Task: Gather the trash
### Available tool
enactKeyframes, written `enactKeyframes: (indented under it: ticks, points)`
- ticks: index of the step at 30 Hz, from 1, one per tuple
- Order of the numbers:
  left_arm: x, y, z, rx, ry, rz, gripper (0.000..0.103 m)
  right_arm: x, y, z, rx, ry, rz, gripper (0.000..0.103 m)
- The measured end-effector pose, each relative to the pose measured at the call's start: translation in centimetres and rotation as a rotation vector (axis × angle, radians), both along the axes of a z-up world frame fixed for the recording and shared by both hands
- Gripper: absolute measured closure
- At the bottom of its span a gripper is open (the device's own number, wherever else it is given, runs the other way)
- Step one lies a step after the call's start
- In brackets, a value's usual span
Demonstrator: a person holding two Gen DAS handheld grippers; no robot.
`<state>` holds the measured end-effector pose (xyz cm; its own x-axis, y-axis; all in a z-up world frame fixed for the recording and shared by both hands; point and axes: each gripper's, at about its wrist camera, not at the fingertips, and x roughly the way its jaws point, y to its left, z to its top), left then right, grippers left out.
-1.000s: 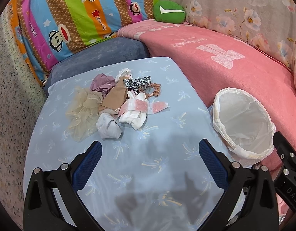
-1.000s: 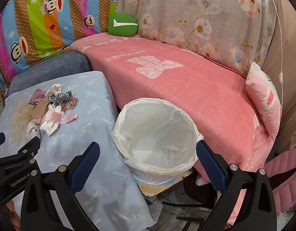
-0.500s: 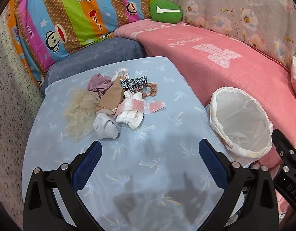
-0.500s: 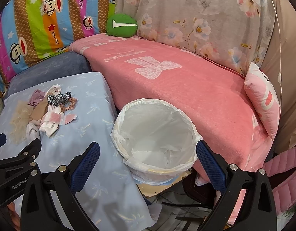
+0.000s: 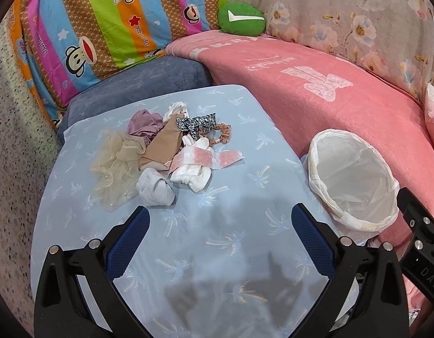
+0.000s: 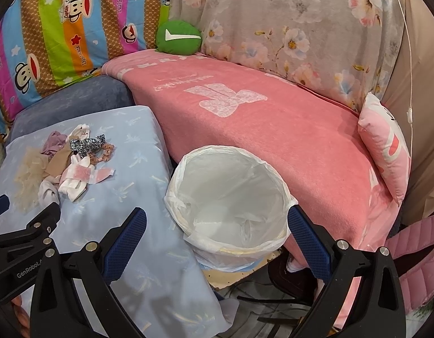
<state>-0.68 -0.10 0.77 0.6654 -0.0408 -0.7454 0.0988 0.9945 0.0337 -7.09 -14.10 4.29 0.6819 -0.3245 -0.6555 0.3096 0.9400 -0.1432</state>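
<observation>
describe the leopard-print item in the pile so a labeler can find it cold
Start at the blue palm-print table left of the lined bin. A pile of soft scraps sits at its far end. On the pile's far right side lies the leopard-print scrunchie, black-and-white spotted, touching an orange one; nothing else there is patterned dark.

A heap of scraps point(image 5: 172, 152) lay on the far left part of the table point(image 5: 234, 242). To the table's right, just beside its edge, stood the bin point(image 6: 231, 194), with the couch point(image 6: 273, 129) behind and right of it. A cushion point(image 6: 179, 38) sat at the couch's back corner, and a pillow point(image 6: 386, 146) on its right end. The left gripper point(image 5: 218, 219) hung above the table before the heap; the right gripper point(image 6: 217, 219) hung over the bin's near rim.
</observation>
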Motion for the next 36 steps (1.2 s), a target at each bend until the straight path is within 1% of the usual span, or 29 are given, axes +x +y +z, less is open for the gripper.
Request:
enactKeyframes:
  ticks: [7, 13, 15, 19, 24, 29, 36]
  points:
    - [0.4, 0.6, 0.0, -0.013, 0.001, -0.017, 0.007, 0.4, 0.8, 0.2, -0.003, -0.012, -0.004, 0.006]
    - [1.1, 2.2, -0.1, -0.027, -0.014, -0.008, 0.007, 1.3, 2.2, 0.1, 0.005, -0.011, 0.017, 0.006]
    - [1.5, 3.0, -0.3, -0.025, -0.014, 0.009, 0.007, 1.7, 2.7, 0.0, 0.015, -0.012, 0.025, 0.006]
    - [2.8, 5.5, -1.1, -0.053, 0.013, 0.044, 0.007, 2.9, 3.8, -0.3, 0.032, -0.010, 0.043, 0.006]
    - [4.0, 8.8, -1.6, -0.062, -0.011, 0.081, 0.007, 4.8, 5.8, -1.0, 0.042, -0.004, 0.080, 0.006]
    - [6.1, 12.2, -2.7, -0.067, -0.014, 0.128, 0.007, 7.1, 8.2, -2.1, 0.070, 0.014, 0.140, 0.006]
    - [9.3, 17.3, -4.4, -0.100, 0.022, 0.206, 0.007, 10.6, 11.7, -3.9, 0.091, 0.032, 0.215, 0.006]
